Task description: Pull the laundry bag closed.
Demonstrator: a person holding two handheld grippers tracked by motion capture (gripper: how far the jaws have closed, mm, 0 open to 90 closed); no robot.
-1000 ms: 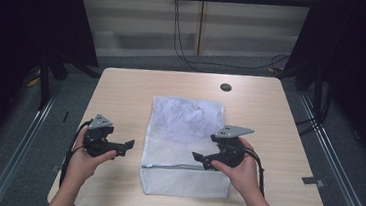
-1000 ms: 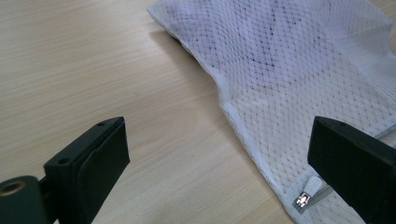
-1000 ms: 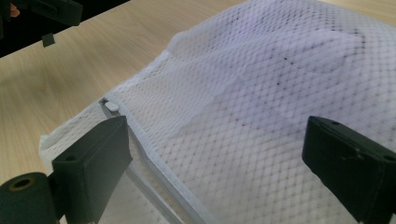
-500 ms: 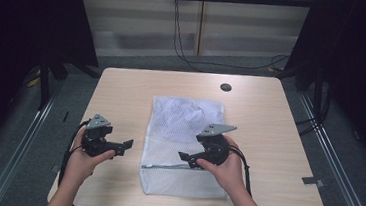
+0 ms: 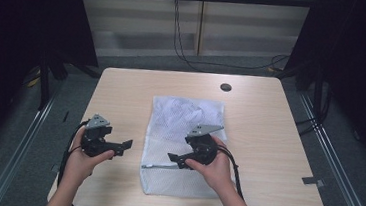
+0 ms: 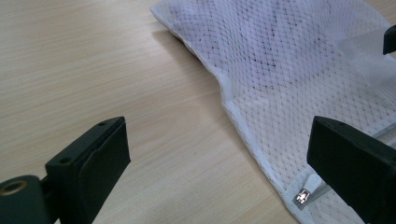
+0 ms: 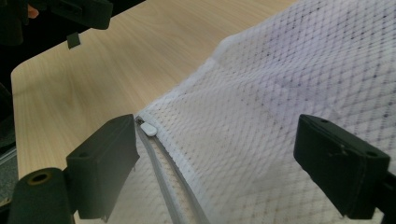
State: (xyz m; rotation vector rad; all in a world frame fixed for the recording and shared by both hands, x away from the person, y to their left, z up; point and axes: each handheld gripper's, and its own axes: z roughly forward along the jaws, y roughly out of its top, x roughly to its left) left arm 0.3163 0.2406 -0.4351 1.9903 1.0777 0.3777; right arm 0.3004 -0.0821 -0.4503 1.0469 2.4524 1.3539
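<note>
Compared to a second back, the left gripper (image 5: 126,147) hadn't budged, while the right gripper (image 5: 175,159) had slid leftward over the mesh bag (image 5: 186,114), its jaws closing a touch but still wide apart, nothing pinched. The wooden bench (image 5: 121,92) sat in a dim room with dark curtains. Left jaws gaped too, the bag just right of them. The zipper pull (image 7: 148,128) lay just ahead of the right gripper, near one jaw.
</note>
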